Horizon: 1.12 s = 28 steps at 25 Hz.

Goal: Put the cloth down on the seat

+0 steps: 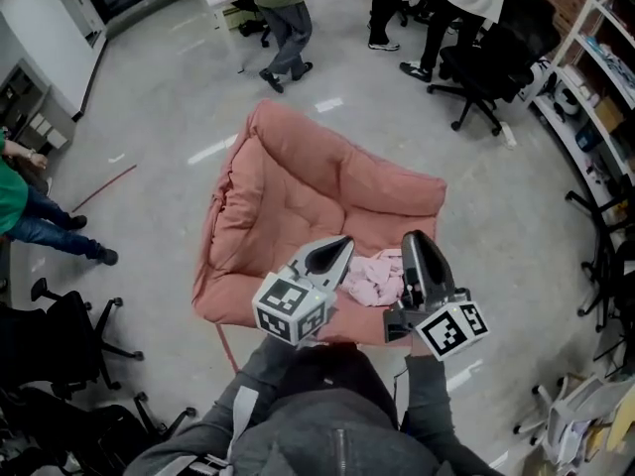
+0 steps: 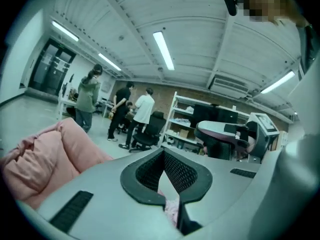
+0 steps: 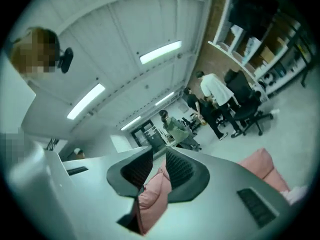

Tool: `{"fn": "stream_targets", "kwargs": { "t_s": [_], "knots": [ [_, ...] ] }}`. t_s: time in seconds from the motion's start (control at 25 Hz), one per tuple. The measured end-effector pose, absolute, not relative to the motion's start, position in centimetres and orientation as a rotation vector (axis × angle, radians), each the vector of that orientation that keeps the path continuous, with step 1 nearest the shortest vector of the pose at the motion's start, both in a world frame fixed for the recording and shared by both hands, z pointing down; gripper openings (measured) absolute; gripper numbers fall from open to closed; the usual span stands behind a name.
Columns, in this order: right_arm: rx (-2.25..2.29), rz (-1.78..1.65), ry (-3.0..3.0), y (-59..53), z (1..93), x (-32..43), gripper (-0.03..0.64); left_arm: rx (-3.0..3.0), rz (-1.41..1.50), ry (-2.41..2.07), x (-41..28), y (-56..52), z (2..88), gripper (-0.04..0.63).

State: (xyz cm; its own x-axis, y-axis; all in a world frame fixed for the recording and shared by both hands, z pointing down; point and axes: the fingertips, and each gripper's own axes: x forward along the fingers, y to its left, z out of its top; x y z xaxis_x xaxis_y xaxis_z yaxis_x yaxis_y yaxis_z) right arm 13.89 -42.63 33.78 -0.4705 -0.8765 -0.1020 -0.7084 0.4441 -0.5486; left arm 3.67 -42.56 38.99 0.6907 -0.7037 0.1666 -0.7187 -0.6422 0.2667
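A pale pink cloth (image 1: 373, 278) lies crumpled on the front part of the seat of a pink cushioned chair (image 1: 298, 191). Both grippers hover above the chair's front edge, close to my body, and neither touches the cloth. My left gripper (image 1: 342, 244) is just left of the cloth, its jaws together and empty; in the left gripper view (image 2: 163, 154) a bit of cloth (image 2: 171, 210) shows below the pads. My right gripper (image 1: 415, 238) is just right of the cloth. In the right gripper view (image 3: 159, 156) its jaws stand slightly apart with only the chair cushion (image 3: 152, 194) seen through the gap.
Several people stand at the far side (image 1: 283, 18). A black office chair (image 1: 491, 62) is at the back right, shelves (image 1: 605, 87) line the right wall. A person in green (image 1: 20, 211) and more black chairs (image 1: 69, 340) are at the left.
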Motion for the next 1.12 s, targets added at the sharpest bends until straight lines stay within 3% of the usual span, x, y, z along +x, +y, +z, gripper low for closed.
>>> {"fn": "stream_targets", "kwargs": {
  "t_s": [0.32,1.12],
  "knots": [
    [-1.467,-0.408,2.54,-41.4,31.1,9.9,0.018,2.619,0.05,-1.327,0.7,-42.0,35.4,0.006],
    [-1.568,-0.377,2.591,-41.8,32.7,9.3,0.011,2.595,0.074,-1.477,-1.6,-42.8,35.1,0.006]
  ]
}}
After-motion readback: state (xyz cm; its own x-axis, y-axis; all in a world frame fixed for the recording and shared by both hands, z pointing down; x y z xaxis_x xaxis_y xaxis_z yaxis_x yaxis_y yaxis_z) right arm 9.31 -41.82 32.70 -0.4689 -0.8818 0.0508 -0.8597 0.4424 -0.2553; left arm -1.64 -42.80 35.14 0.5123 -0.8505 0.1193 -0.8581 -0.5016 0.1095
